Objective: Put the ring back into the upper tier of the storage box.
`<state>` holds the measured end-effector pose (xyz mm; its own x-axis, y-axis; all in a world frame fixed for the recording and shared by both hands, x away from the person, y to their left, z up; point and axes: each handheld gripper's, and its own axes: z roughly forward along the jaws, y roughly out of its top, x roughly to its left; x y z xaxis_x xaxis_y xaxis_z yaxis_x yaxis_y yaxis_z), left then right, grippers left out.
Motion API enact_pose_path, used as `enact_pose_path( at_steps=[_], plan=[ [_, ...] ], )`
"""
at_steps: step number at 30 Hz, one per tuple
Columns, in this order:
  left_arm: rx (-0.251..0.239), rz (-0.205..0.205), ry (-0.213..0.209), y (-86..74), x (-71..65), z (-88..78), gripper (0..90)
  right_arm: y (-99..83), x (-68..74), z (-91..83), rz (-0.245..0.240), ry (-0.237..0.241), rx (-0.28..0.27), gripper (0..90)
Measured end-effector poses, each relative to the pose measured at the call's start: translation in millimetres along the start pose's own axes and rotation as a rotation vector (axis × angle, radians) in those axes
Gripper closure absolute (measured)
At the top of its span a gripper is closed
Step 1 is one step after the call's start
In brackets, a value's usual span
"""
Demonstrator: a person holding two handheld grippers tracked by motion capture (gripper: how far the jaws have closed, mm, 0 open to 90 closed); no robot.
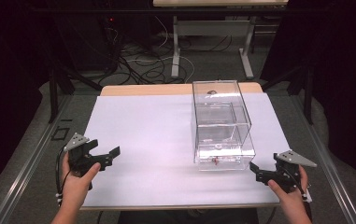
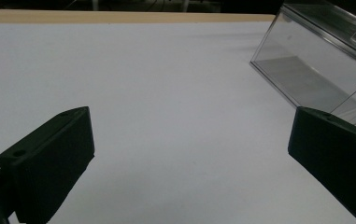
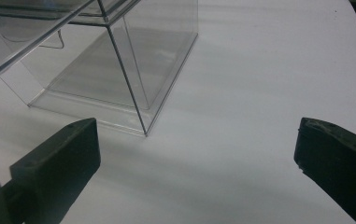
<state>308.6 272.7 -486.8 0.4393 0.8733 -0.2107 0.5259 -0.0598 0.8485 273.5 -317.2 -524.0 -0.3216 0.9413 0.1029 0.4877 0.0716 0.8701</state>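
Hovering wide open and empty, both sets of fingers: right gripper (image 1: 255,171) just beside the clear box (image 1: 222,126), left gripper (image 1: 111,156) well apart across the white tabletop (image 1: 152,135); box running lengthwise away.

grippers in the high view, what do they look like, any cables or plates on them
Both are black two-jaw tools. The left gripper and right gripper each carry a grey three-cornered plate on top. A dark cable loops from the left one. The jaws end in blocky black pads. Forearms are bare, no sleeves showing.

2 black grippers (image 1: 104,157), grey plates (image 1: 75,140)
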Motion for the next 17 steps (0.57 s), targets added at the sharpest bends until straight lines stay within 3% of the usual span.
enact_pose_path(
  at_steps=[11, 13, 17],
  plan=[
    [-0.001, -0.015, 0.022, -24.1, 13.0, 3.8, 0.8, -0.2, -1.0, 1.0, -0.009, 0.002, 0.012, 0.1],
    [0.007, -0.016, 0.027, -26.3, 14.4, 5.3, 0.8, -1.3, -1.0, 3.4, -0.007, -0.008, -0.01, 0.2],
    [0.015, -0.014, 0.026, -29.4, 15.1, 7.9, 0.8, -1.1, -4.0, 1.9, -0.023, -0.002, 0.014, 0.1]
  ],
)
